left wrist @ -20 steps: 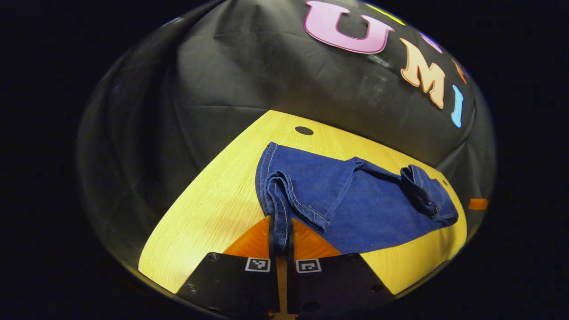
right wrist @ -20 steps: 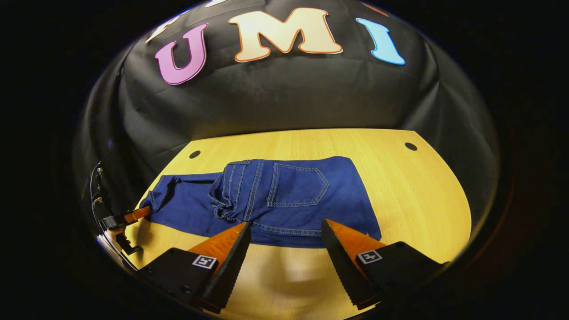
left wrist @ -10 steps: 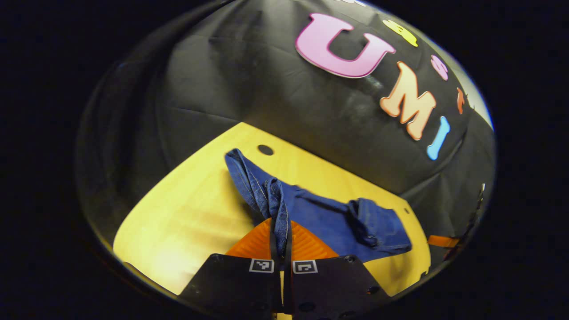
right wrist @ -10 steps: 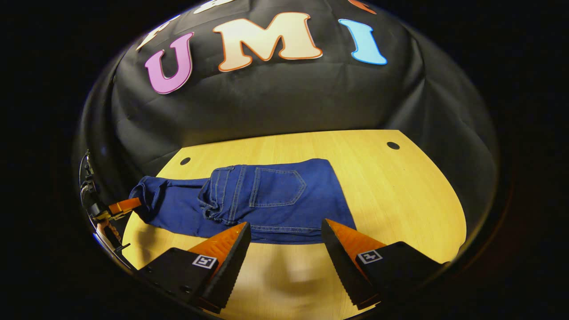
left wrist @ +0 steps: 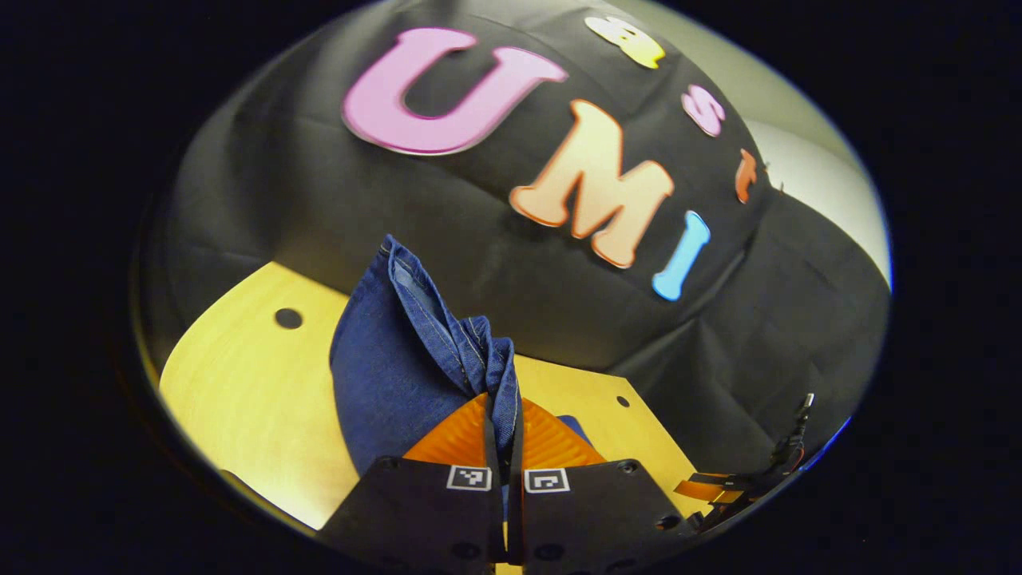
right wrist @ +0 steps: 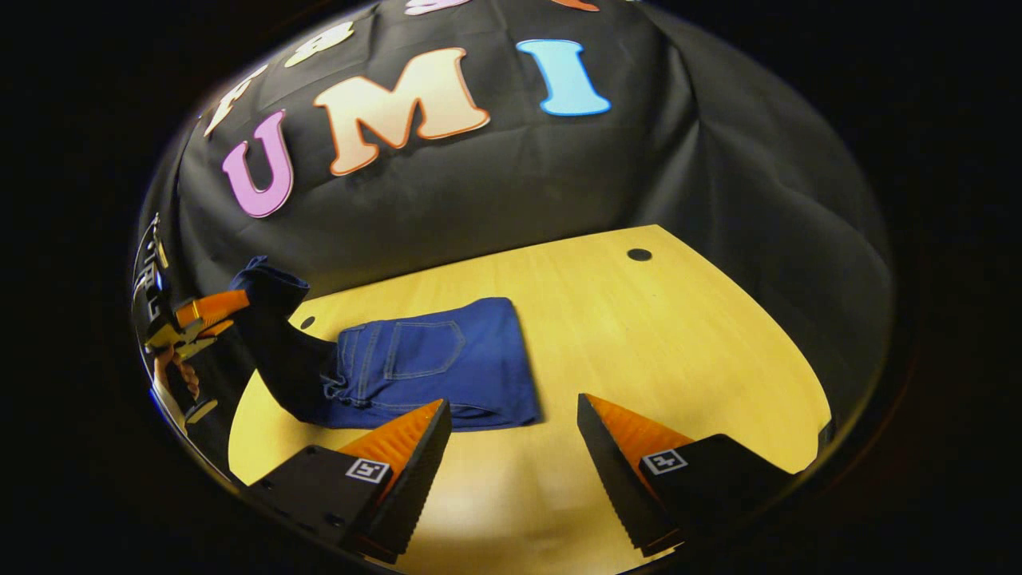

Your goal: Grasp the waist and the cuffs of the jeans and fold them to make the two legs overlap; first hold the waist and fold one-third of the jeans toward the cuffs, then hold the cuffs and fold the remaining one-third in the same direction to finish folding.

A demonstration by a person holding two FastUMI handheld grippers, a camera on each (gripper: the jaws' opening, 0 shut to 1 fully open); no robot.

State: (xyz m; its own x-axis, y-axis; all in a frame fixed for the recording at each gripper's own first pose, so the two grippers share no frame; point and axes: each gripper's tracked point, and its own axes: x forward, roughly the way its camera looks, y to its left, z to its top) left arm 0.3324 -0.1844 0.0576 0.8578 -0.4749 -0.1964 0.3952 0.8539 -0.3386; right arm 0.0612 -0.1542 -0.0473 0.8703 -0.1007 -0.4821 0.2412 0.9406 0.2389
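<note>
Now we are pinching the cuffs [left wrist: 495, 375] in the left gripper [left wrist: 505, 447], raised at lower centre; the jeans [right wrist: 431, 367] lie left of centre on the table [right wrist: 639, 335]. The right gripper [right wrist: 511, 447] is hanging wide open, empty. We judge carrying the cuffs level over the waist fold best.

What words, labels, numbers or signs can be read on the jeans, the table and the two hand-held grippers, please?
Jeans: no readable text; only stitching and a back pocket show.
Table: none.
Left hand-held gripper, shut on the jeans: black-and-white square markers, patterns, not words.
Right hand-held gripper, open: the same kind of squares, no words.
</note>
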